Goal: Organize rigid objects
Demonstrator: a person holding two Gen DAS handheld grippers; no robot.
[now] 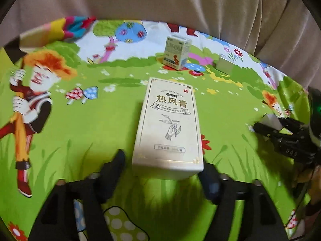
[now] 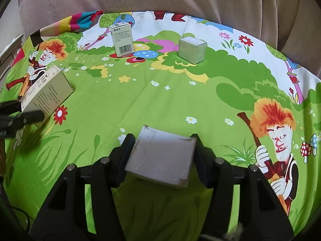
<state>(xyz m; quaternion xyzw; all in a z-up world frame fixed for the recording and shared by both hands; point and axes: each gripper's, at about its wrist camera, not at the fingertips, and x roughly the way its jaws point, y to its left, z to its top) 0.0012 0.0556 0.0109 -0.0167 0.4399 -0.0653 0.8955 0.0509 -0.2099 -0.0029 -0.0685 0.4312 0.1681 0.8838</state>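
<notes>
Left wrist view: your left tongs [image 1: 162, 168] are standing spread around the near end of the cream box [image 1: 168, 126], which is lying flat on the table [image 1: 80, 124]; the right finger looks to be touching it. Closing off-centre is risking a skid.

Right wrist view: your right tongs [image 2: 163, 150] are gripping the grey box [image 2: 160, 158], lifted and tilted. The shallow hold is risking a slip.

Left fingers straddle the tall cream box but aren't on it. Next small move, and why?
Probably close the left gripper on the cream box: it lies between the open fingers, both apparently clear of its sides. The right gripper already grips the grey box.
</notes>
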